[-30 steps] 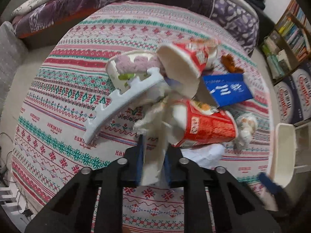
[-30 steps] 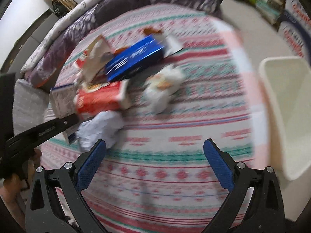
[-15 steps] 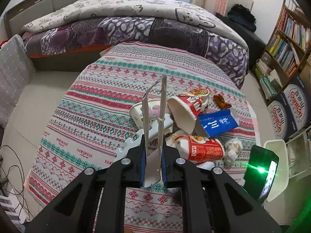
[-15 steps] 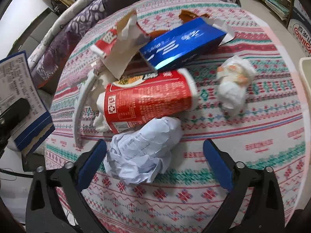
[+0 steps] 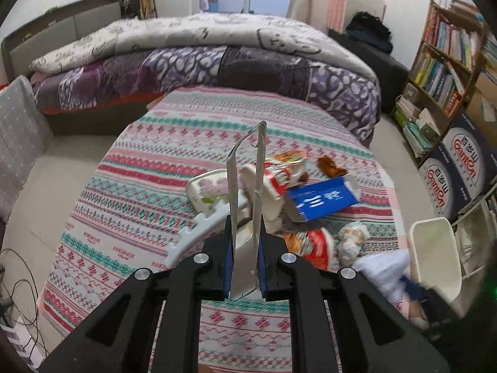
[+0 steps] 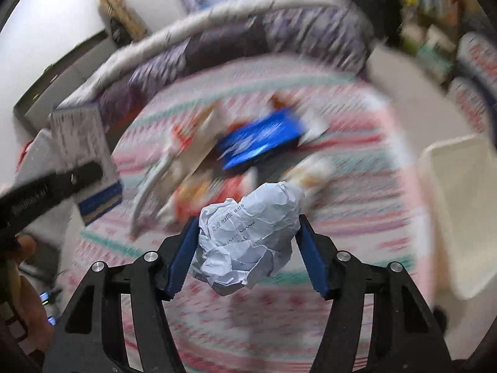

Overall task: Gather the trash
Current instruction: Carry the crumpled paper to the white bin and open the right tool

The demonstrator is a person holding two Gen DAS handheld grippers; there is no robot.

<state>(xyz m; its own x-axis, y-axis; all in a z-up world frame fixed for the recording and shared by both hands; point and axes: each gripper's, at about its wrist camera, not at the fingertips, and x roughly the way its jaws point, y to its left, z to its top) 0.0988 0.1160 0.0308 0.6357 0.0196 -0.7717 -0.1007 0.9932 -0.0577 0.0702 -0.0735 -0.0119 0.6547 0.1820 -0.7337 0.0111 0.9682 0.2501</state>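
Observation:
My left gripper is shut on a flat cardboard box and holds it upright above the patterned cloth. The box also shows in the right wrist view. My right gripper is shut on a crumpled white paper ball, lifted off the cloth. On the cloth lie a red noodle cup, a blue carton, a white paper bowl, a white plastic strip and a wadded wrapper. A cream bin stands at the right; it also shows in the right wrist view.
A bed with purple and grey quilts lies behind the cloth. A bookshelf and stacked printed cartons stand at the right. Cables lie on the floor at the left. The right wrist view is motion-blurred.
My right gripper closed on the paper ball and lifted it off the cloth. My left gripper rose further with the cardboard box.

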